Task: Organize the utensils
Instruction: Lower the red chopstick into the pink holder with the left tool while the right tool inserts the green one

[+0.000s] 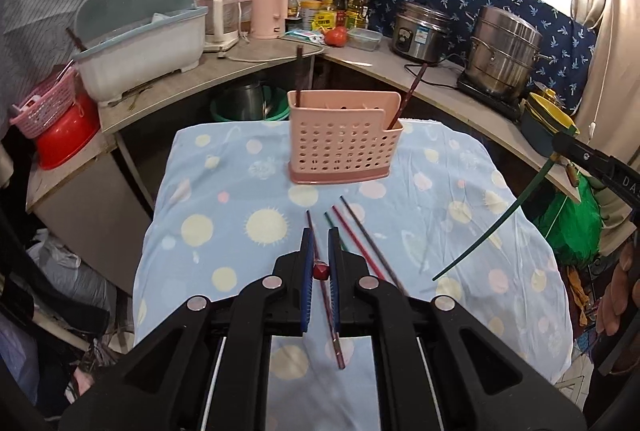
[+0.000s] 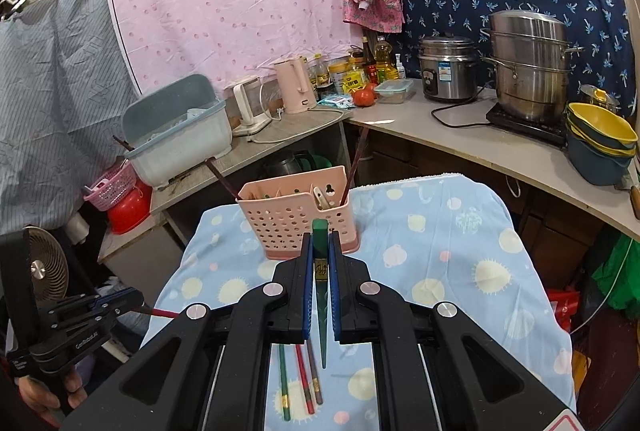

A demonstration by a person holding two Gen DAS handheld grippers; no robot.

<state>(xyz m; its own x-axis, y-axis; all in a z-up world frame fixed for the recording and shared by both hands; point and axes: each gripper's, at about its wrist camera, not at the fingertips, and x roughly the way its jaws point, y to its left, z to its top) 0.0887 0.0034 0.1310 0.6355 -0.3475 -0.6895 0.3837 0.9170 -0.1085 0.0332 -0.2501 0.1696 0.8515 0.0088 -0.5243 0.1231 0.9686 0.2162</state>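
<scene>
The left claw [image 1: 320,251] pinches a dark red chopstick [image 1: 326,295] above the cloth-covered tabletop [image 1: 224,191] — the right claw [image 2: 320,255] clamps a green chopstick [image 2: 321,311]. Three more chopsticks [image 1: 360,231] lie just ahead, short of the pink holder [image 1: 344,143].

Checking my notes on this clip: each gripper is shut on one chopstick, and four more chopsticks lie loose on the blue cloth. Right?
Not quite: three chopsticks lie loose on the blue cloth, not four, as the right wrist view shows. The left gripper and right gripper are each shut on one chopstick.
</scene>
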